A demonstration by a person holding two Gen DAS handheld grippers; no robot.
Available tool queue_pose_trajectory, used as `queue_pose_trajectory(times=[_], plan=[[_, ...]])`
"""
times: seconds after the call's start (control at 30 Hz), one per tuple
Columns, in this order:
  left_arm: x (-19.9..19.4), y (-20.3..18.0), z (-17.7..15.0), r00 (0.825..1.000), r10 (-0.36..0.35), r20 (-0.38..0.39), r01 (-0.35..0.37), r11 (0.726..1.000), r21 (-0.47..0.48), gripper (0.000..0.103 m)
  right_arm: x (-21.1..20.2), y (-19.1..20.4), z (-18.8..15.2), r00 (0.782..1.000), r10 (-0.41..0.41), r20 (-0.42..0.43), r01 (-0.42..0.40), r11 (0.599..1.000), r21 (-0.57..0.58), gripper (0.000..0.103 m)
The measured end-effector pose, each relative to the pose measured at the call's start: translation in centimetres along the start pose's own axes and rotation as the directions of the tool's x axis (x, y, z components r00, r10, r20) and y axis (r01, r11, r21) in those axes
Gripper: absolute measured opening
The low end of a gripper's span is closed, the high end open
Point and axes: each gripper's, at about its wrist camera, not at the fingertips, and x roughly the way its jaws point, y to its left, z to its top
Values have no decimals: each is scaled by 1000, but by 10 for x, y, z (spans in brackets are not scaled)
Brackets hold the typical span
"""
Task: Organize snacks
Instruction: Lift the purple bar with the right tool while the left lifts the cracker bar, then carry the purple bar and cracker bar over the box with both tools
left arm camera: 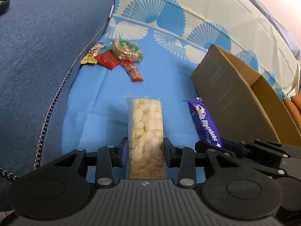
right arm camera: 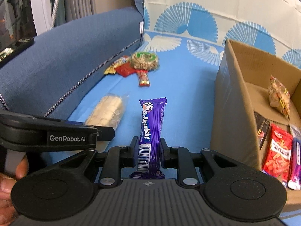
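My left gripper (left arm camera: 145,151) is shut on a clear pack of pale biscuits (left arm camera: 145,124), held over the blue sheet (left arm camera: 90,101). My right gripper (right arm camera: 147,147) is shut on a purple Alpenliebe candy stick (right arm camera: 151,126); the stick also shows in the left wrist view (left arm camera: 204,120). The biscuit pack shows in the right wrist view (right arm camera: 108,113), with the left gripper (right arm camera: 56,133) in front of it. An open cardboard box (right arm camera: 237,86) stands to the right and holds several snack packets, among them a red one (right arm camera: 276,150).
A cluster of snacks lies far left by the sofa arm: a round bag of peanuts (left arm camera: 126,50), a red packet (left arm camera: 108,59), a yellow packet (left arm camera: 93,53) and a thin red stick (left arm camera: 132,71). The blue sofa arm (left arm camera: 41,47) rises on the left.
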Motion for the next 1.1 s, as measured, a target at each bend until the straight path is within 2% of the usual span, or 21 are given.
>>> queue_pose_trajectory(times=[0.53,0.73,0.87,1.1], plan=[[-22,0,3,991,-7,134,10,1000,-19,41,-34,-9,19,991,45,127,-46,999,8,23],[-28,3,3,991,1,134,8,998,-62,41,-45,-17,24,985,46,167,-51,998,25,23],[-30,5,4,992,23,127,-12,996,-87,41,-55,-14,26,975,22,223,-16,999,-28,23],[-32,-4,6,993,48,112,-37,994,-99,41,-65,-13,32,960,29,279,-15,999,-53,23]])
